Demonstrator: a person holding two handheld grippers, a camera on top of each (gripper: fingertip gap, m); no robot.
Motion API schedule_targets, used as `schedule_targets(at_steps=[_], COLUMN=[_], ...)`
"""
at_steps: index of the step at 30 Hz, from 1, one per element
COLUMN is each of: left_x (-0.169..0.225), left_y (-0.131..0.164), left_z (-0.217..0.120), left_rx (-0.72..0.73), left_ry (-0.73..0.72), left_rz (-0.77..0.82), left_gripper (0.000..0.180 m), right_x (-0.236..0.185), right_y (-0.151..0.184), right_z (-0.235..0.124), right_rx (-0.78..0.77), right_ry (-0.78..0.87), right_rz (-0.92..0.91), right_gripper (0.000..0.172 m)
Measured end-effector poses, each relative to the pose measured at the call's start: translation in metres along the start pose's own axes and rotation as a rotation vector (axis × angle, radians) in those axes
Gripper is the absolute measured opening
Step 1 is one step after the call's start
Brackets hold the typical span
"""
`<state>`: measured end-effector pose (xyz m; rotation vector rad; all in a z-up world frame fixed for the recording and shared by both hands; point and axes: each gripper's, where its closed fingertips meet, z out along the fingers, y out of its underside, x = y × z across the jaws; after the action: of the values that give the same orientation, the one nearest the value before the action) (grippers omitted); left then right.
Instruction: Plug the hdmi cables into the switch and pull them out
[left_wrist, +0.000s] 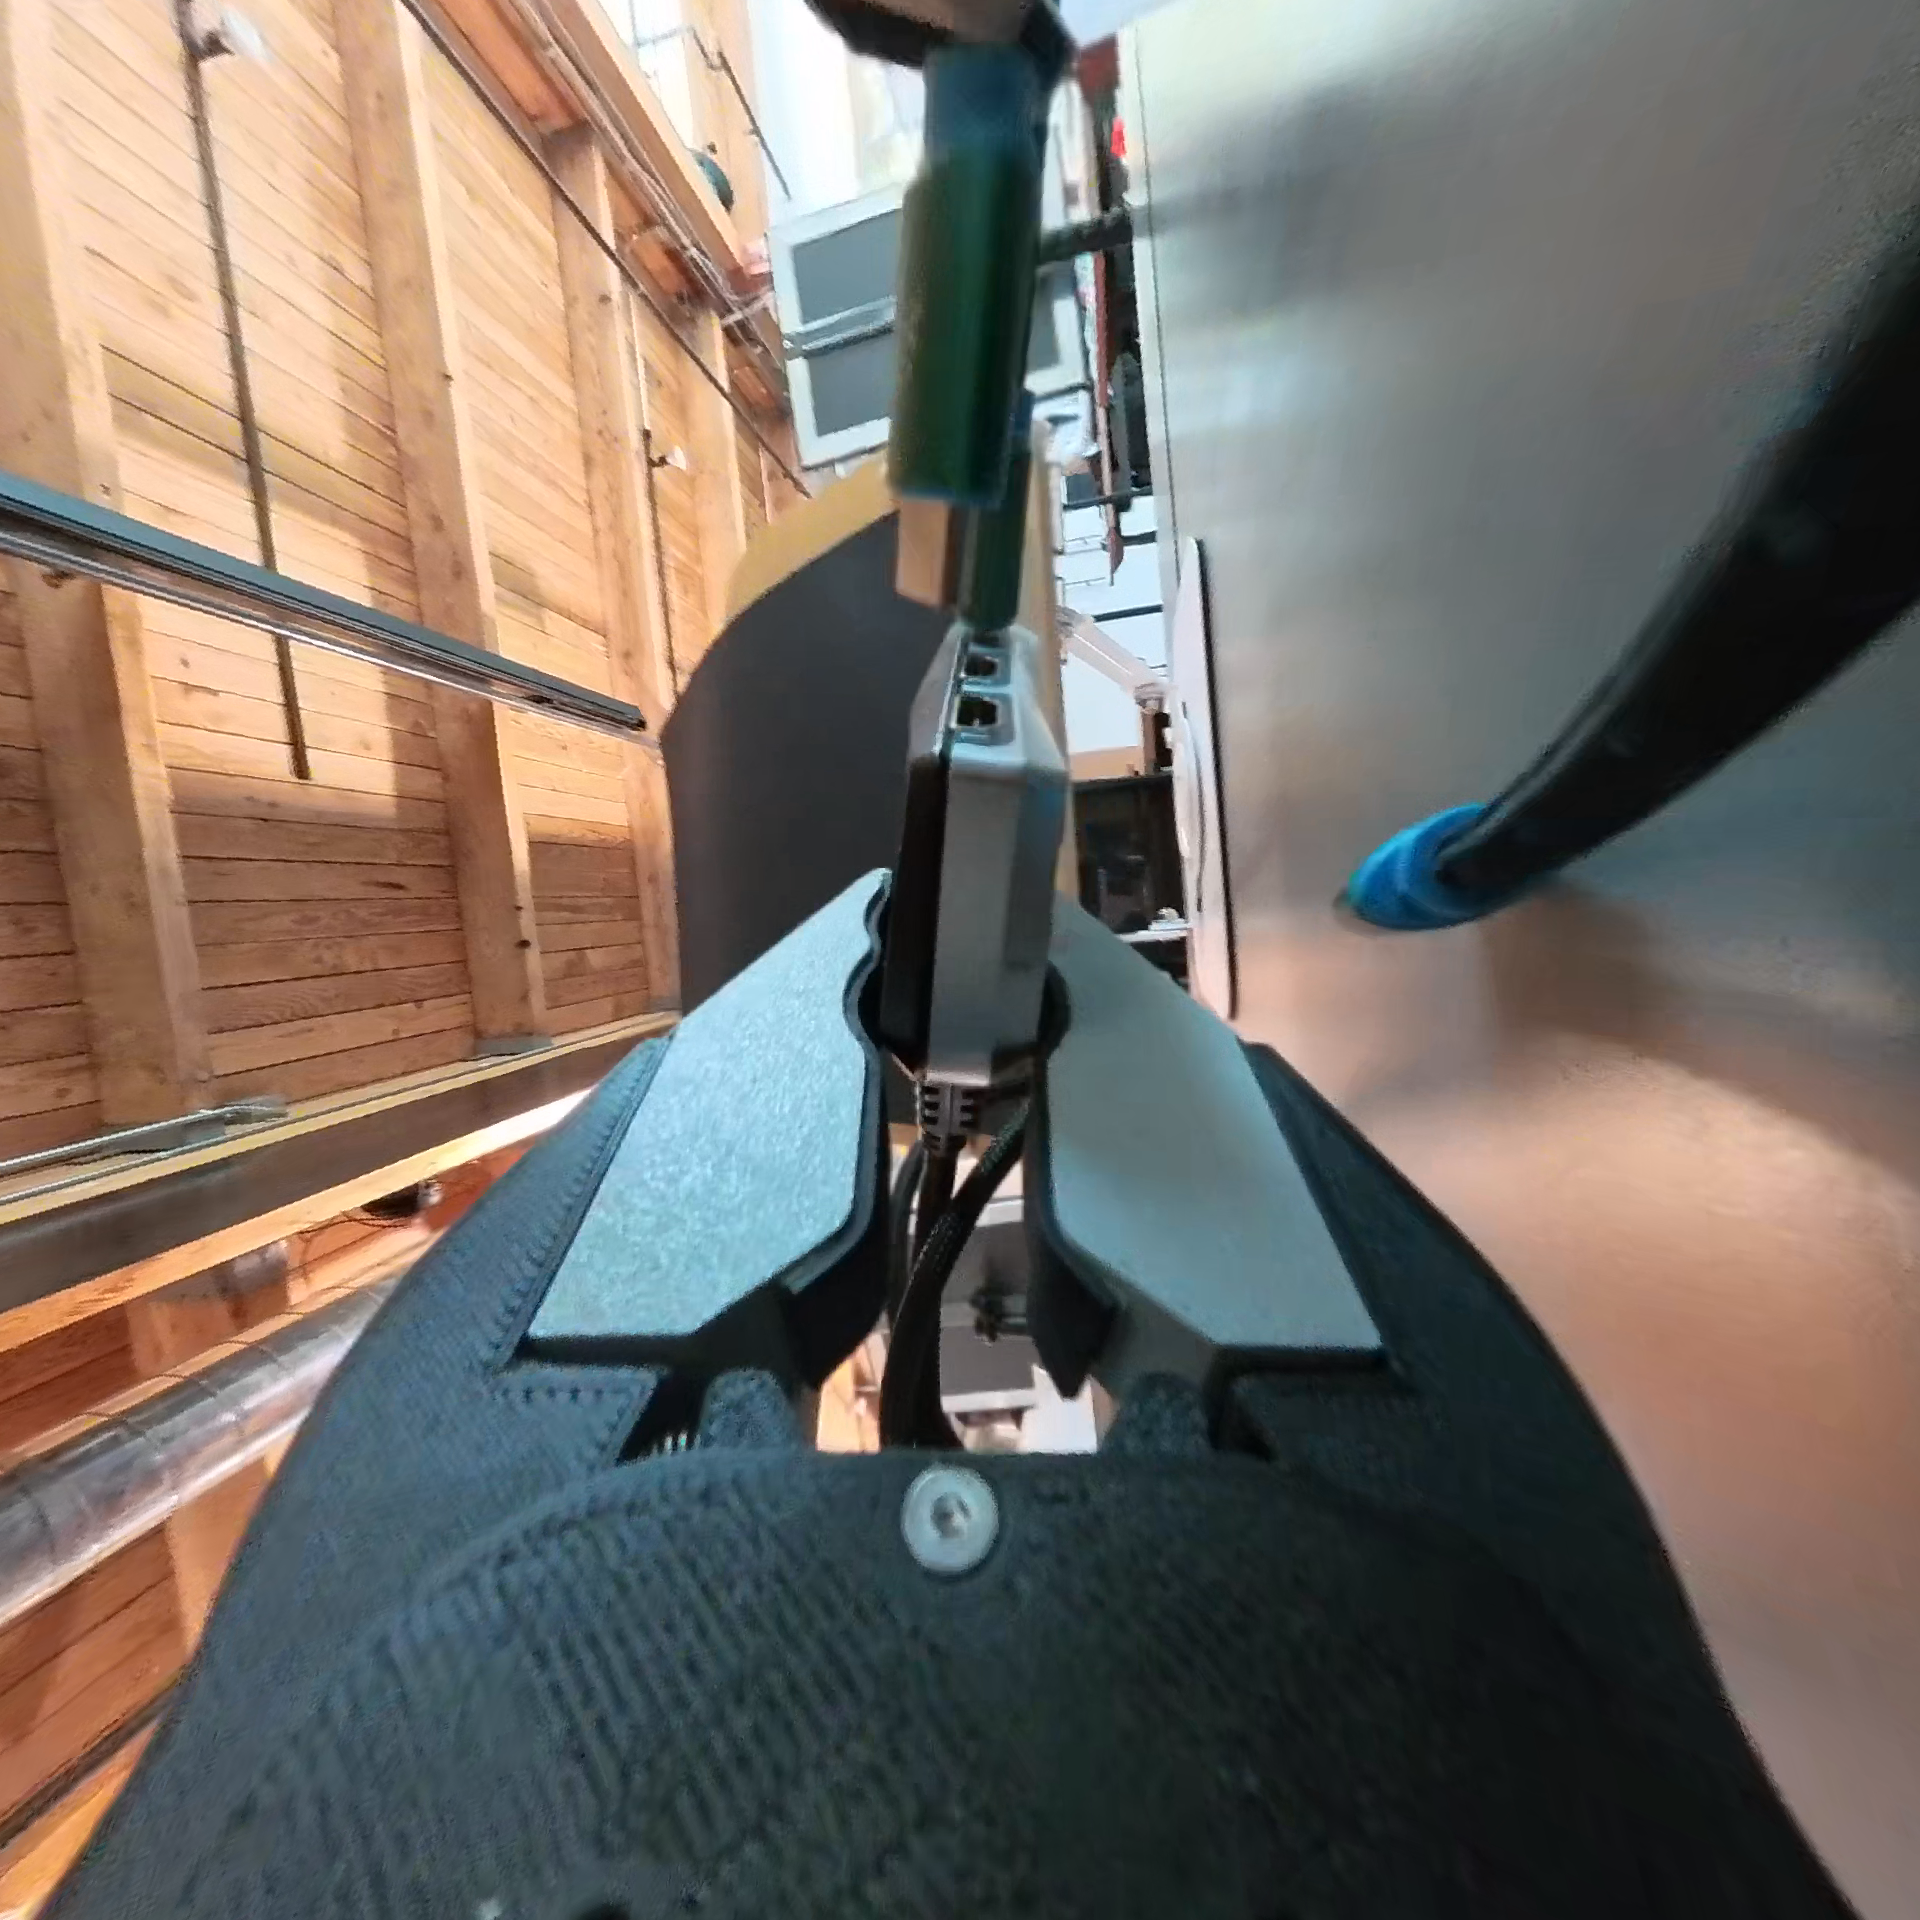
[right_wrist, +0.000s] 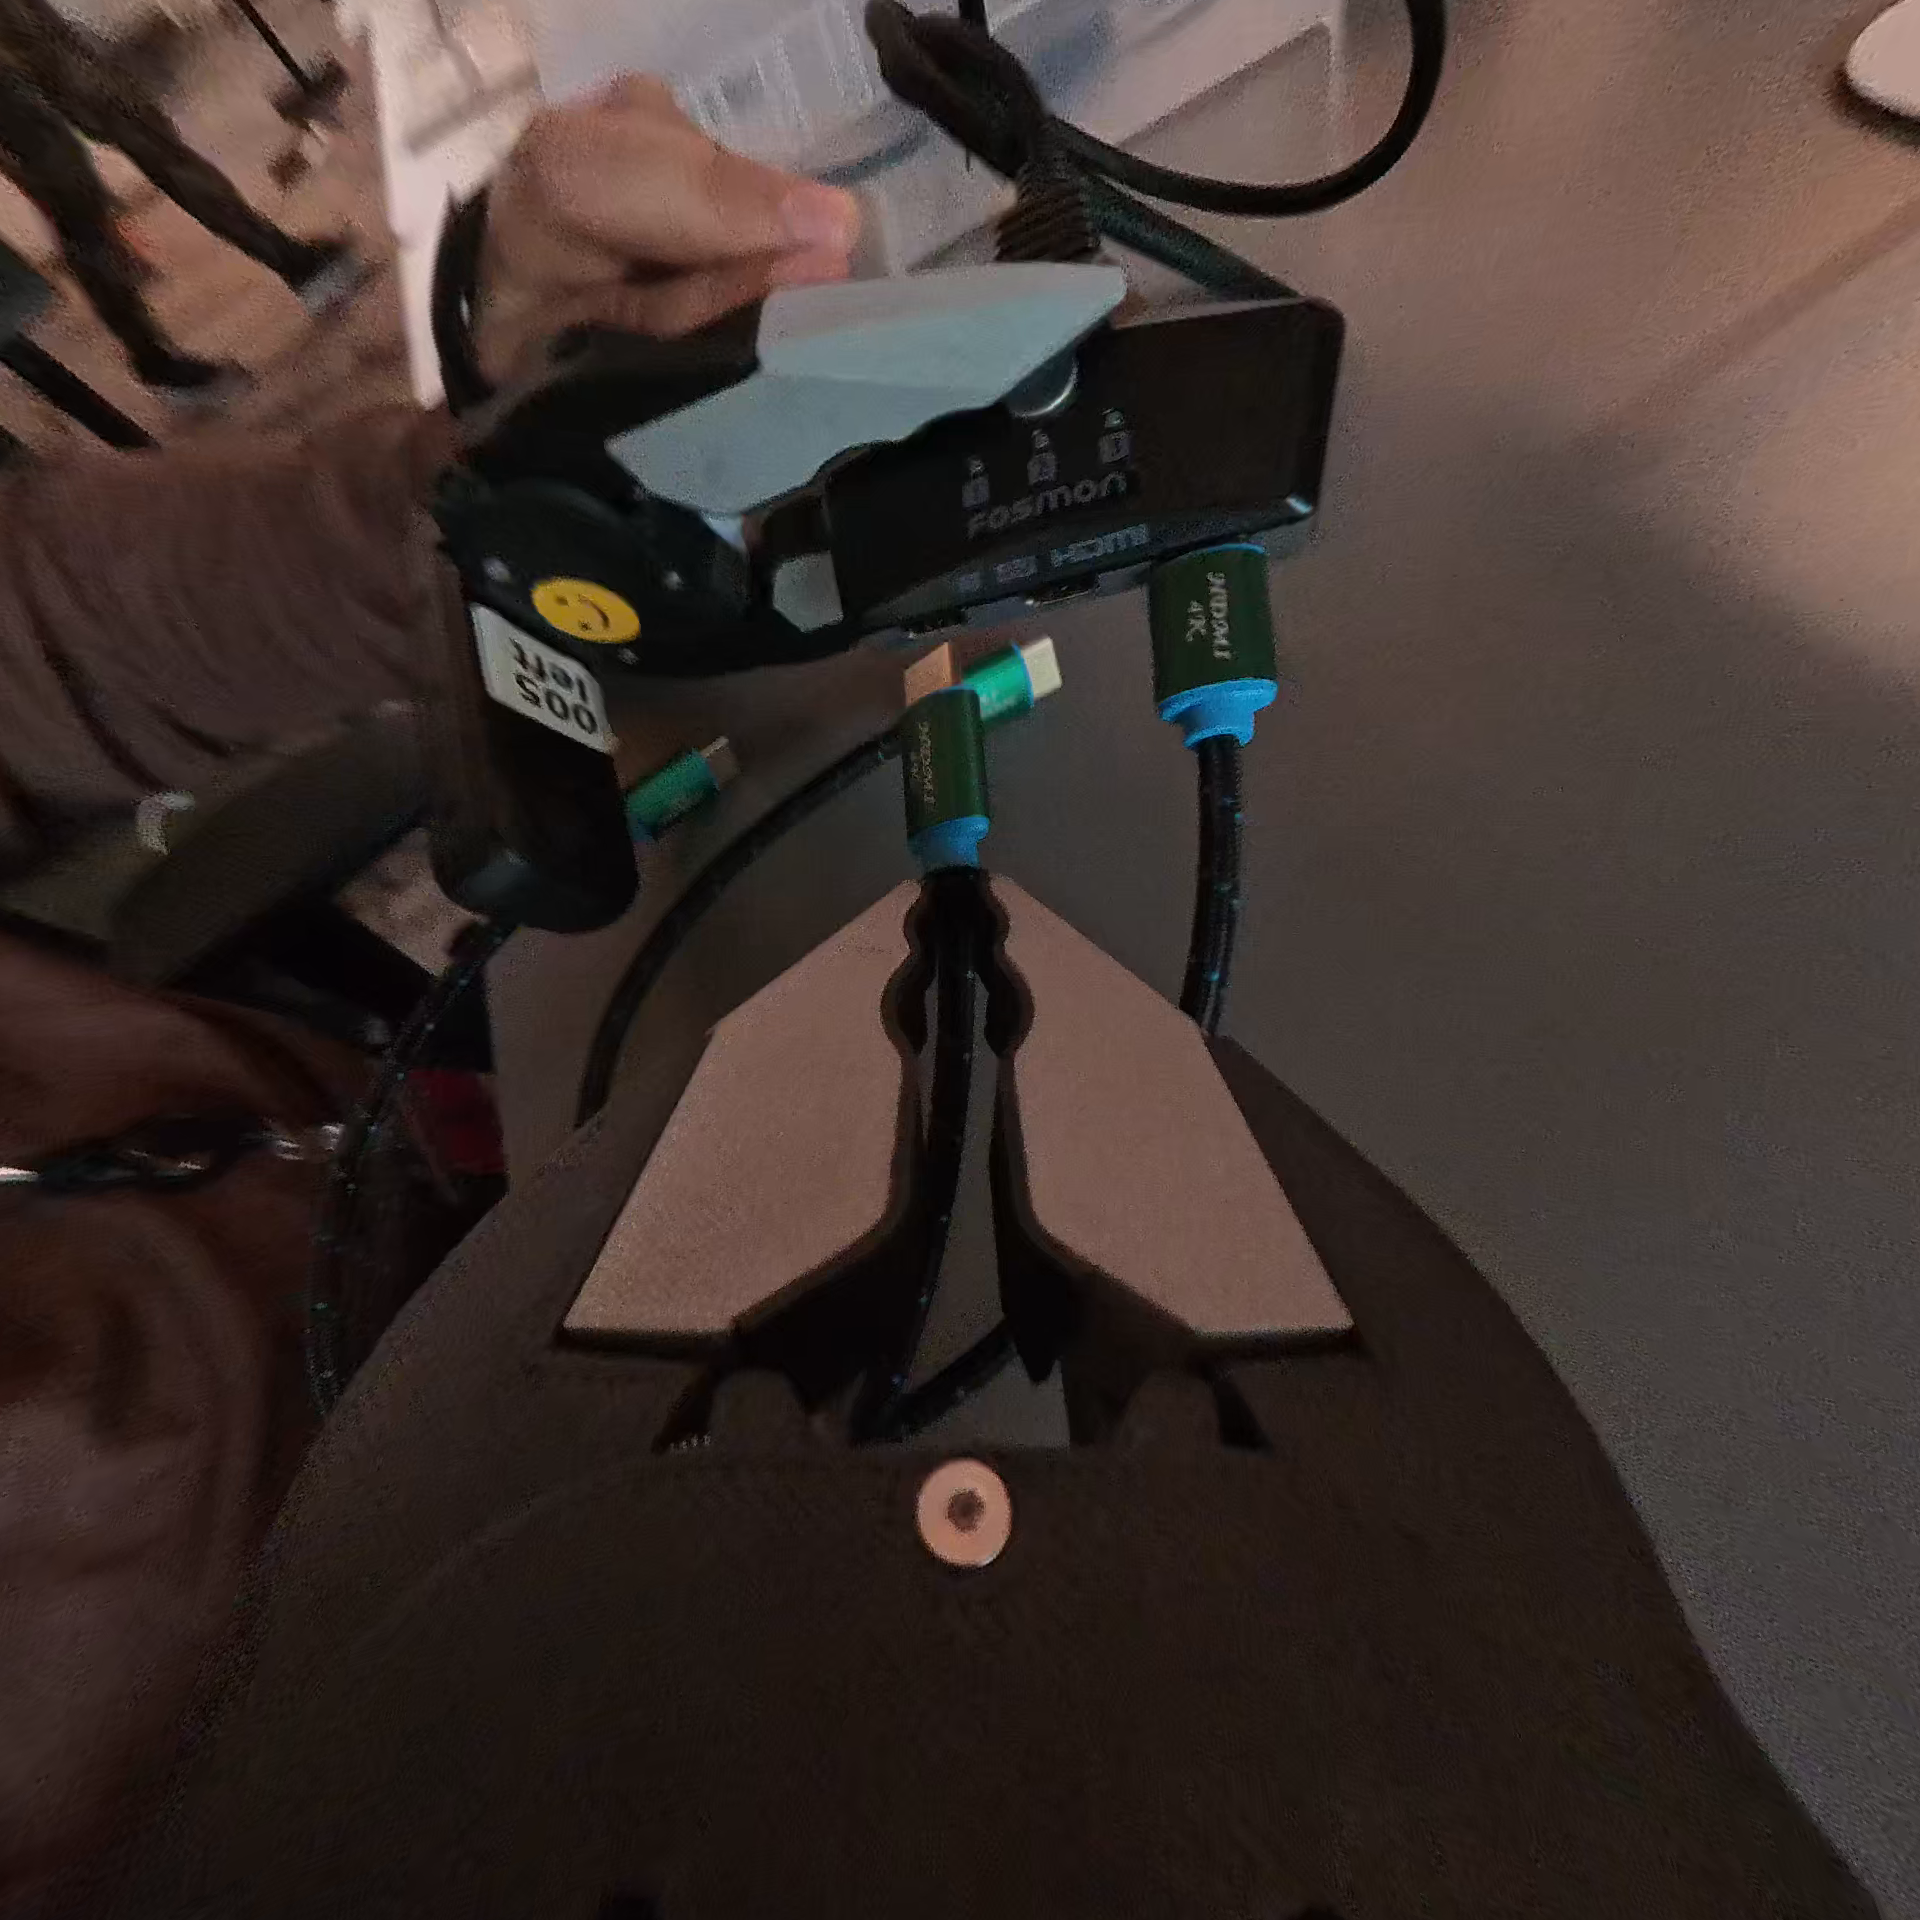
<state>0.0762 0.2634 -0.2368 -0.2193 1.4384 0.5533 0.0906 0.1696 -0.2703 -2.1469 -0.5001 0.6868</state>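
In the left wrist view my left gripper (left_wrist: 971, 935) is shut on the grey-and-black HDMI switch (left_wrist: 987, 831) and holds it on edge above the table. Two of the switch's ports (left_wrist: 982, 717) face away and stand bare. In the right wrist view the switch (right_wrist: 1081, 488) sits in the left gripper's grey fingers (right_wrist: 894, 364). One green HDMI plug (right_wrist: 1210, 634) is seated in its right port. My right gripper (right_wrist: 954, 914) is shut on the black braided cable just behind a second green plug (right_wrist: 943, 769). That plug's gold tip (right_wrist: 930, 670) is just short of the switch.
Two loose green plugs (right_wrist: 1013, 675) (right_wrist: 675, 790) lie on the grey table (right_wrist: 1610, 935). A blue-collared cable (left_wrist: 1403, 873) lies at the right in the left wrist view. A hand (right_wrist: 644, 208) holds the left gripper. Black cables (right_wrist: 1143, 156) run from the switch's back. Spacing between my two grippers at the tips: around 11 cm.
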Motion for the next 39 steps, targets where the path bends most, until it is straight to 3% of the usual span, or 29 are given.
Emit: schedule_targets(at_steps=[8,13,27,32,39], left_x=[-0.014,-0.014,-0.022,-0.021,0.000], left_y=[-0.007,-0.006,-0.008,-0.005,0.005], left_z=[-0.003,-0.003,-0.009,-0.010,-0.001], left_rx=[0.013,0.010,0.030,0.002,-0.035], left_ry=[-0.082,-0.083,-0.139,-0.135,-0.008], left_rz=[0.033,0.037,0.083,0.091,0.041], left_gripper=[0.021,0.021,0.022,0.021,0.020], right_x=[-0.016,-0.012,-0.024,-0.022,-0.006], right_y=[-0.007,0.000,0.001,-0.001,-0.005], right_z=[0.000,0.003,0.004,0.007,0.013], right_rx=[0.023,-0.003,0.013,0.015,0.021], right_ry=[-0.153,-0.150,-0.387,-0.305,-0.036], right_rz=[0.217,0.273,0.418,0.348,0.098], right_gripper=[0.003,0.003,0.003,0.002,0.004])
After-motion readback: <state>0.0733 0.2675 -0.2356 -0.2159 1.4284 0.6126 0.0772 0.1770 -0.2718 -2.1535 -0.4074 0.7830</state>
